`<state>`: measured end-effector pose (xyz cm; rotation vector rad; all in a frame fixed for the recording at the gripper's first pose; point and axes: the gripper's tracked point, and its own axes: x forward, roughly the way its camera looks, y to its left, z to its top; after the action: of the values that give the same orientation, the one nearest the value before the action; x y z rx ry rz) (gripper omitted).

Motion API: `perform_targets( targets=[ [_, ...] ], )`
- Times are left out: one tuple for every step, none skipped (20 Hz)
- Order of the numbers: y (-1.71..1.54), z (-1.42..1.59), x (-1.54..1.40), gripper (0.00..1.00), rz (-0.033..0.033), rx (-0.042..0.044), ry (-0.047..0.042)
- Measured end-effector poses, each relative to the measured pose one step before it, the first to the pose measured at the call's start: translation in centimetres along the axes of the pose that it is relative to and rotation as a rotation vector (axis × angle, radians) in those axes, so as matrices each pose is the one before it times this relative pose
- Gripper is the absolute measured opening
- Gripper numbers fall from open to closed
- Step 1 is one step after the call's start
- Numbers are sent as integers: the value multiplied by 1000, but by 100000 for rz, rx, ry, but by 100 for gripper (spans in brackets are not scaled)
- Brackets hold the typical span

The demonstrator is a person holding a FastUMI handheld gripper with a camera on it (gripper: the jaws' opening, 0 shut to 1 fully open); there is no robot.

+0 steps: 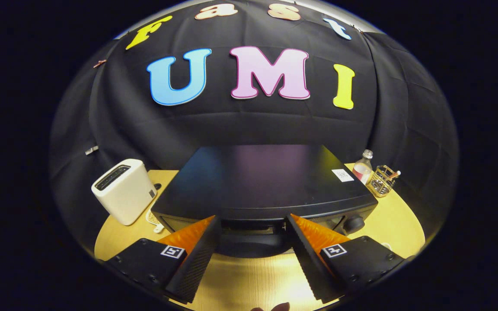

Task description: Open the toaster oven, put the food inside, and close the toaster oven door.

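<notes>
Two fingers of the gripper (253,220) stand wide apart and hold nothing, their tips just short of the front of the black toaster oven (262,185), which sits on the wooden table (398,224) straight ahead with its flat top in plain sight and its door region partly hidden between the tips. To the oven's left, just beside it, stands a white slot toaster (123,190); to its right, behind a front knob (354,223), are a clear bottle (363,167) and a wire basket (382,180).
</notes>
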<state>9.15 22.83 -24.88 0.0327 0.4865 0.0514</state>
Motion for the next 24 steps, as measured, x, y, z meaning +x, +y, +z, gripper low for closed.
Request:
perform_targets(
  targets=[
    [28, -184, -7, 100, -26, -966, -61],
    [62, 12, -296, 100, -181, 1696, 30],
    [-82, -206, -240, 100, 92, 656, 793],
    [-57, -179, -31, 100, 114, -915, 416],
    [67, -278, -360, 100, -64, -568, 552],
    [-58, -354, -593, 100, -182, 645, 324],
    [-77, -498, -576, 100, -281, 942, 431],
    [-11, -654, -600, 100, -186, 507, 724],
    [19, -621, -556, 100, -48, 460, 1008],
    [-78, -788, -580, 100, -3, 781, 916],
    [-23, -730, -370, 100, 249, 635, 1314],
    [39, -885, -405, 100, 401, 475, 1509],
    [-50, -780, -346, 100, 204, 727, 1957],
    [-118, -721, -333, 100, 14, 455, 1229],
    [26, -821, -253, 100, -181, -210, 2084],
    [116, -903, -373, 100, -272, -938, 1784],
    [-1, -736, -29, 100, 42, -979, 1640],
    [-197, -726, -217, 100, 21, -803, 1674],
    [-90, -876, -70, 100, 9, -201, 2333],
    [-87, -1257, -71, 100, 8, 314, 2828],
    [-162, -1090, 93, 100, 256, 550, 3315],
    [93, -1216, 251, 100, 552, 976, 3827],
    [-77, -1054, 445, 100, 635, 818, 3655],
    [-190, -981, 448, 100, 131, 637, 3123]
  ],
)
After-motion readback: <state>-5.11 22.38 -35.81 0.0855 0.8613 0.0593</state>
